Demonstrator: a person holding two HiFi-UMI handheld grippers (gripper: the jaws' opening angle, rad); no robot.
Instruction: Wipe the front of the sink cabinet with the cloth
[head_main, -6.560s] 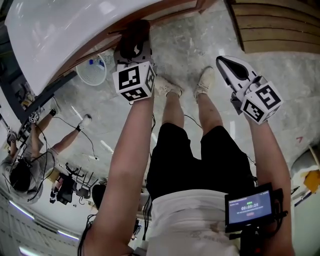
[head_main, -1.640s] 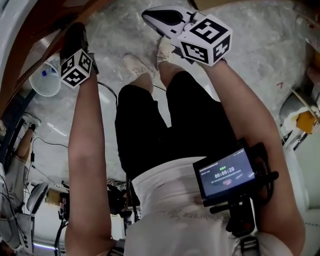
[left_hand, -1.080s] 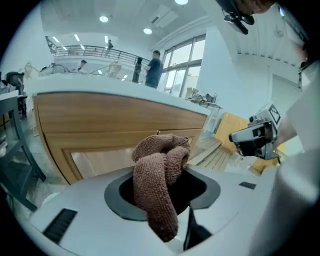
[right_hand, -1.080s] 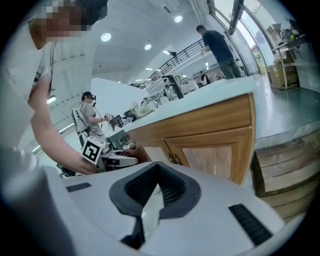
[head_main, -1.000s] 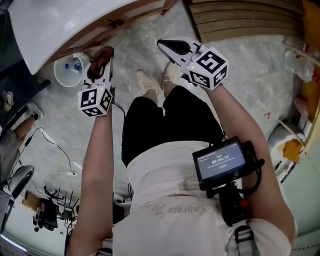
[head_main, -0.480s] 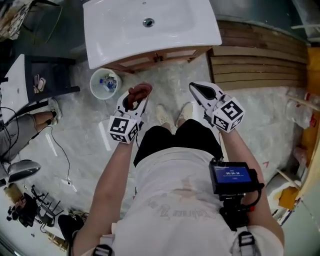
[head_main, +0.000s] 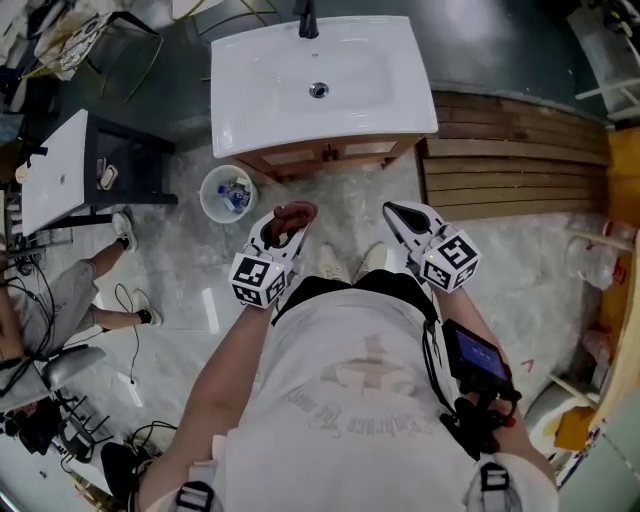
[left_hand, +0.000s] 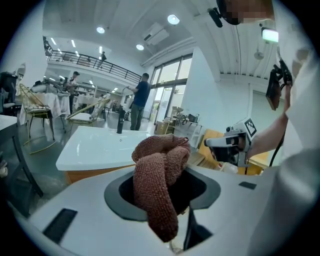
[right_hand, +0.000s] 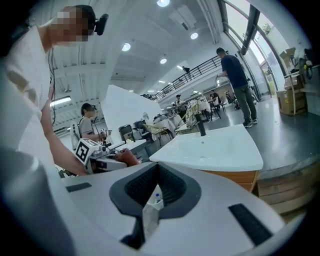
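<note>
my left gripper clamped on a bunched rust-brown terry cloth, my right gripper closed and empty, both short of the white-topped wooden sink cabinet

1. We see a white waste bin standing on the marble floor, with something blue inside.
2. We see a slatted wooden platform at the right.
3. We see a white table at the left, with another person's legs near it.

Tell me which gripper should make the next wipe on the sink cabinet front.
Left. The left gripper is shut on the cloth, while the right gripper is shut with nothing in it. Both stand short of the cabinet front.
</note>
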